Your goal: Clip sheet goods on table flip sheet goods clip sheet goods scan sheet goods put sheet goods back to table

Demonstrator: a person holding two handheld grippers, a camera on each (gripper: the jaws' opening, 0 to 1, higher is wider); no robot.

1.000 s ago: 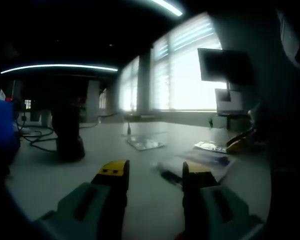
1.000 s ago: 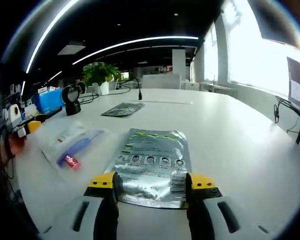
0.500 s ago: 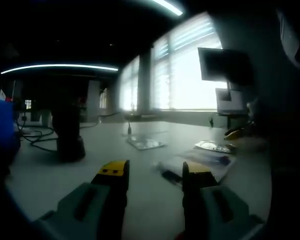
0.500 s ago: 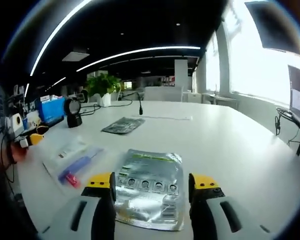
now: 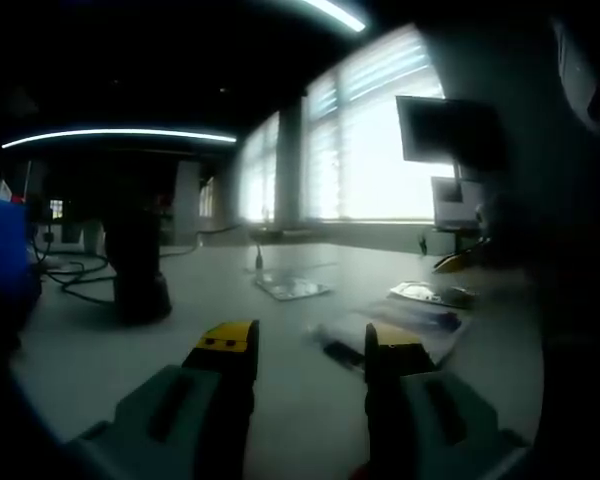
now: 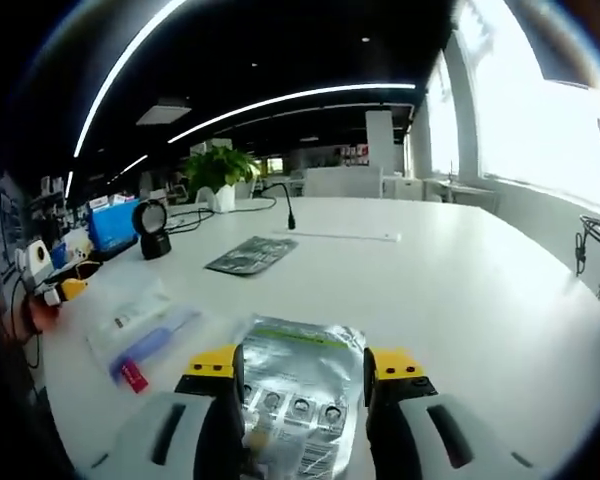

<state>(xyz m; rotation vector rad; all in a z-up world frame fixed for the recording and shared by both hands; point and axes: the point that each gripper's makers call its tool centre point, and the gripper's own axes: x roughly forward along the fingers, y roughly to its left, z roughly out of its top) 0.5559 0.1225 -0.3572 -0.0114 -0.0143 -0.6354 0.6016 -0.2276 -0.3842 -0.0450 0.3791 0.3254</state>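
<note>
Gripping the silver pouch (image 6: pixel 302 385) at the start of the job, with the flip and the scan not yet done.

The right gripper (image 6: pixel 302 372) has its jaws pressed on both sides of the silver pouch, near its close end; its far end seems to touch the white table (image 6: pixel 460 290). So I judge the first clip is made, while flipping, clipping again, scanning and putting back are left. The left gripper (image 5: pixel 305 350) hangs low over the table with its jaws apart and nothing between them. A black scanner on a stand (image 6: pixel 153 229) waits far off, near a flat grey packet (image 6: pixel 252 254); a clear bag with a blue pen (image 6: pixel 145 330) lies beside the pouch.
</note>
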